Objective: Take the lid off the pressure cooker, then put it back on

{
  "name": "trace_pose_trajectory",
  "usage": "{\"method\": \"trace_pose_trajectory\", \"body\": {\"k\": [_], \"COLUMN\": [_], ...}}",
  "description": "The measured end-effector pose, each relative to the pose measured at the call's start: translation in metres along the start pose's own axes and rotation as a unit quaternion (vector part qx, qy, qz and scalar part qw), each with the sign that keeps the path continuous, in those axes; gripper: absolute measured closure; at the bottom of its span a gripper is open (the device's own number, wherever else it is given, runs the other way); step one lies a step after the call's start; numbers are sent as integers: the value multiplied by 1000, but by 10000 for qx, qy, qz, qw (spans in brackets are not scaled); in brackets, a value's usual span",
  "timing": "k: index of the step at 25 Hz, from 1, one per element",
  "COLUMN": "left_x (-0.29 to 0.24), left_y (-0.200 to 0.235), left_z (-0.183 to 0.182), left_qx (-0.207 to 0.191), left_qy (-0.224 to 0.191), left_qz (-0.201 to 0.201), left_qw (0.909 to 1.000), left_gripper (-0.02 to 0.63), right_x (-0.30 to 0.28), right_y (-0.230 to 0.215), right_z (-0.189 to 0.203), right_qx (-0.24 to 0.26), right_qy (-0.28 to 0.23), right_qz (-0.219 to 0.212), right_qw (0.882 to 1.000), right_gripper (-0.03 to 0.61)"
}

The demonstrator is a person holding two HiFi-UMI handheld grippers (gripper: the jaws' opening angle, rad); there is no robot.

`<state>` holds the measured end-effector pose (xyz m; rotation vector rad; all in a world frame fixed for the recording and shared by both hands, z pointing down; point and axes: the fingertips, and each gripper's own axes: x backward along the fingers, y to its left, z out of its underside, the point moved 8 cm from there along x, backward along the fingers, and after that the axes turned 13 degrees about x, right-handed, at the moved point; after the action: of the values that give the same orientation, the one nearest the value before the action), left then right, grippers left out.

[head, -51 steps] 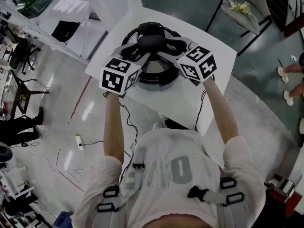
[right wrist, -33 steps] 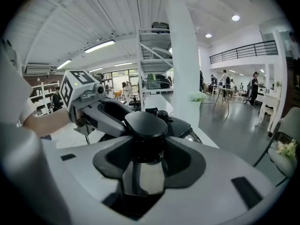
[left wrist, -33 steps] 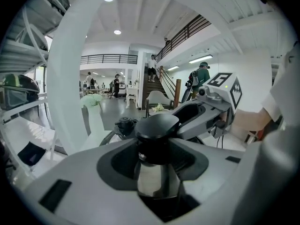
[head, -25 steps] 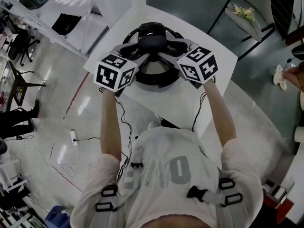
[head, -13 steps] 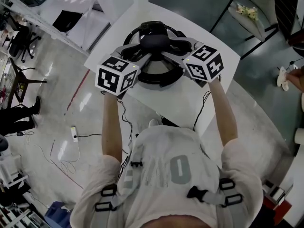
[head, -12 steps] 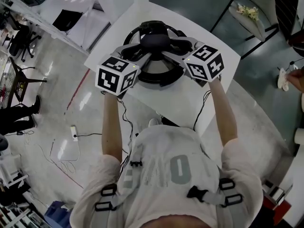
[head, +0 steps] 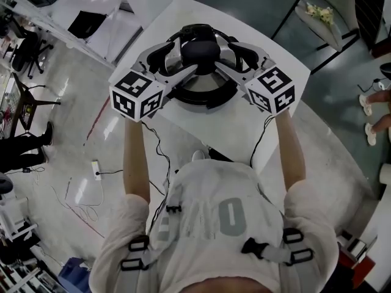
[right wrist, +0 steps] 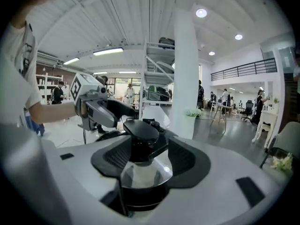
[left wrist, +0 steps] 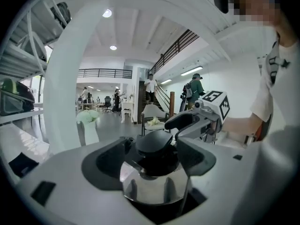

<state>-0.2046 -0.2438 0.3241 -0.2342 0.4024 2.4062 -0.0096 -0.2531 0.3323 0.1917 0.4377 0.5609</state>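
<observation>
The pressure cooker (head: 197,95) stands on a small white table (head: 256,130). Its steel lid (head: 227,54) with a black knob (head: 198,49) rests on top. In the head view my left gripper (head: 174,60) reaches in from the left and my right gripper (head: 232,58) from the right. The jaws of both have just been opening and now stand apart on either side of the knob. In the left gripper view the knob (left wrist: 153,143) sits between the dark pads (left wrist: 107,165). In the right gripper view the knob (right wrist: 139,131) stands clear of the pads (right wrist: 186,159).
A chair (head: 317,14) stands beyond the table at the upper right. Cables (head: 98,176) trail over the floor at the left. Shelving (head: 91,23) lies to the upper left. A person's feet (head: 369,118) show at the right edge.
Both grippers' jaws have spread wider around the knob and the marker cubes have moved apart and back toward me. More of the steel lid shows between the jaws.
</observation>
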Motion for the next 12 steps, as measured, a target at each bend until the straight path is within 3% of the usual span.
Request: {"method": "trace_pose_trajectory", "body": {"k": [4, 12], "left_x": [-14, -37], "left_y": [3, 4], "left_z": [-3, -1], "left_qx": [-204, -393], "left_qy": [213, 757], "left_qz": [405, 766], "left_qw": [9987, 9934], "left_gripper": [234, 233], "right_x": [5, -4], "right_y": [1, 2], "right_z": [-4, -1], "right_qx": [12, 182], "right_qy": [-146, 0], "right_qz": [73, 258], "right_qw": [9999, 9995], "right_gripper": [336, 342]}}
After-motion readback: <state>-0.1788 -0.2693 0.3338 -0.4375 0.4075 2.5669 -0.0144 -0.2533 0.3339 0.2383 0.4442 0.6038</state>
